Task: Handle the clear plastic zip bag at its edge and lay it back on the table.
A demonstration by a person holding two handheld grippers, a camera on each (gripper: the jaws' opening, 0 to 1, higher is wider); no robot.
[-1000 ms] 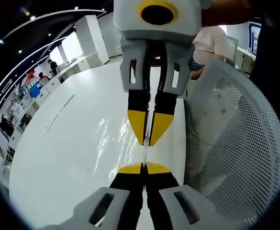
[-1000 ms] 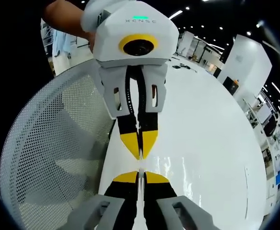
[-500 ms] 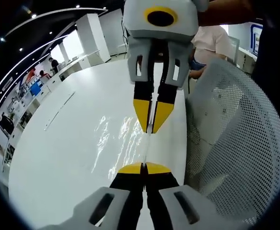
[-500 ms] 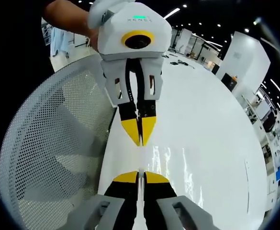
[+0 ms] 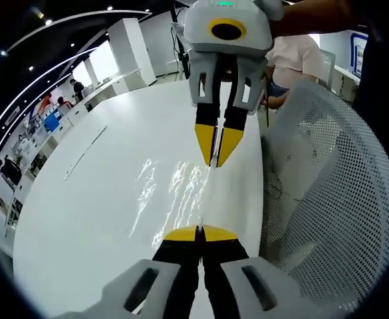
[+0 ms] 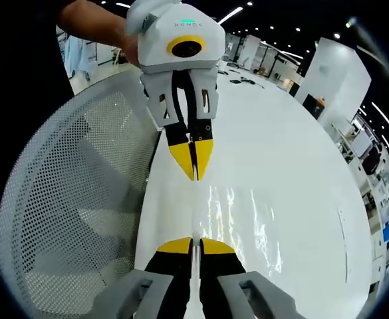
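A clear plastic zip bag [image 5: 175, 193] lies glinting on the white table [image 5: 81, 206], its edge drawn in a thin line between my two grippers. At the bottom of the left gripper view, my left gripper [image 5: 198, 231] is shut on one end of that edge. Facing it, my right gripper [image 5: 216, 161] is shut on the other end, yellow tips together. In the right gripper view the bag [image 6: 247, 222] shimmers to the right of the line from my right gripper [image 6: 193, 243] to the left gripper [image 6: 194, 176].
A white mesh chair back [image 5: 324, 193] stands close against the table edge beside both grippers, also seen as the mesh chair [image 6: 74, 199]. A person in a pink top [image 5: 292, 58] sits at the far end. Desks and people fill the room's far left.
The two grippers have drawn apart along the bag's edge, so the facing gripper looks smaller and farther off. More of the bag's edge now spans between them.
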